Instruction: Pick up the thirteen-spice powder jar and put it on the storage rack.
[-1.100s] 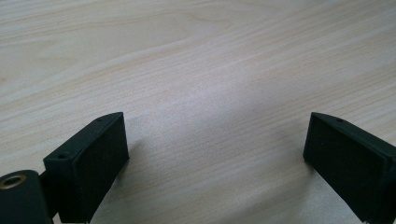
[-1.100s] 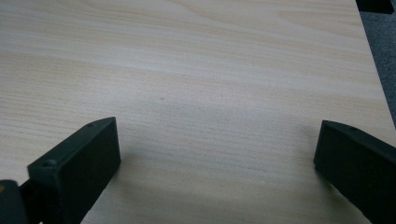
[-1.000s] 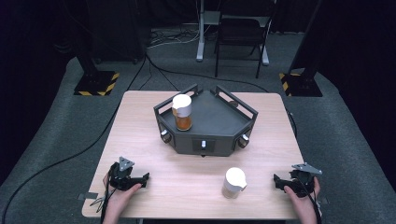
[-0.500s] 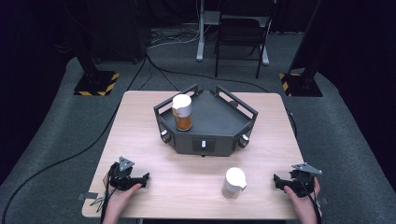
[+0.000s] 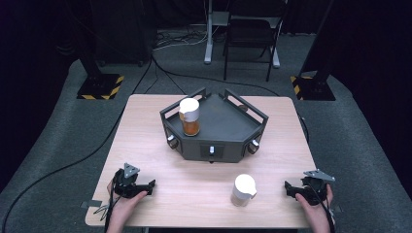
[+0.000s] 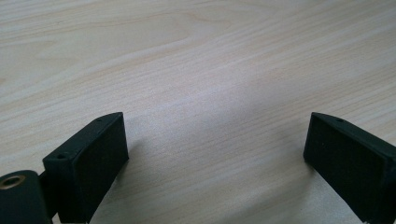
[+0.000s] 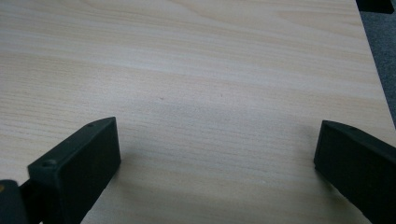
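Observation:
My left gripper [image 5: 145, 186] rests on the wooden table [image 5: 194, 194] near its front left corner, held by a hand. Its jaws stand wide apart in the left gripper view [image 6: 217, 140], with bare wood between them. My right gripper [image 5: 290, 188] lies near the front right edge, also in a hand. In the right gripper view [image 7: 217, 149] its jaws are spread wide over bare wood. A white cup [image 5: 243, 190] stands on the table between the two grippers, closer to the right one. A jar with amber contents and a white lid [image 5: 189, 116] stands on a dark angular tray [image 5: 228, 126].
The dark tray occupies the table's middle back, with knobs on its front faces. A chair [image 5: 250, 39] and stand legs are on the floor behind the table. Cables [image 5: 63, 167] trail across the grey floor at the left. Yellow-black striped bases [image 5: 99, 86] flank the table's far corners.

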Available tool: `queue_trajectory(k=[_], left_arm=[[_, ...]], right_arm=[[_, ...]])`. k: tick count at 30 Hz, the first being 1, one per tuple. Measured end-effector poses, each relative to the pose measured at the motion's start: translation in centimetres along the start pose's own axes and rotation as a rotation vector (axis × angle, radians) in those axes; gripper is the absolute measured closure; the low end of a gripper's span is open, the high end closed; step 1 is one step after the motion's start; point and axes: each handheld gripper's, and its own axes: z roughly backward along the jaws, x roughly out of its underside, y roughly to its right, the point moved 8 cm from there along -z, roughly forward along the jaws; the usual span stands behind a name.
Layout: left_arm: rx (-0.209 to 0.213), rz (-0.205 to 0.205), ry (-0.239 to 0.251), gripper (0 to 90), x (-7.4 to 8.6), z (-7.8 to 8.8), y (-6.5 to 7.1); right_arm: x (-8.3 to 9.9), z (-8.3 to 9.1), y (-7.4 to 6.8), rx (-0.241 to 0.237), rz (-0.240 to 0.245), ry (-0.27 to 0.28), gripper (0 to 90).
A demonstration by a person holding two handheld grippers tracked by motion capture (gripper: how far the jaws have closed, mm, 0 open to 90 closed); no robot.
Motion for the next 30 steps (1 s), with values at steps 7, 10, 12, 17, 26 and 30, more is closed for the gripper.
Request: queue_trajectory(k=[7,10,12,17,26,30], left_arm=[[-0.001,0.002,0.001,6.2,0.0,0.0,0.0],[-0.001,0.003,0.001,6.1,0.0,0.0,0.0],[-0.001,0.003,0.001,6.1,0.0,0.0,0.0],[-0.001,0.003,0.001,6.0,0.0,0.0,0.0],[0.0,0.002,-0.001,5.9,0.0,0.0,0.0],[0.0,0.002,-0.001,5.8,0.0,0.0,0.0]], right_arm=[[0.0,0.0,0.0,-0.001,0.0,0.0,0.0],[0.0,0.0,0.1,-0.005,-0.005,0.002,0.1],[0.0,0.1,0.1,-0.005,-0.007,0.005,1.8],[0.2,0.4,0.4,-0.019,-0.023,0.019,5.0],[0.1,2.0,0.1,-0.049,-0.015,0.047,4.8],[0.0,2.8,-0.5,-0.068,0.01,0.056,4.7]])
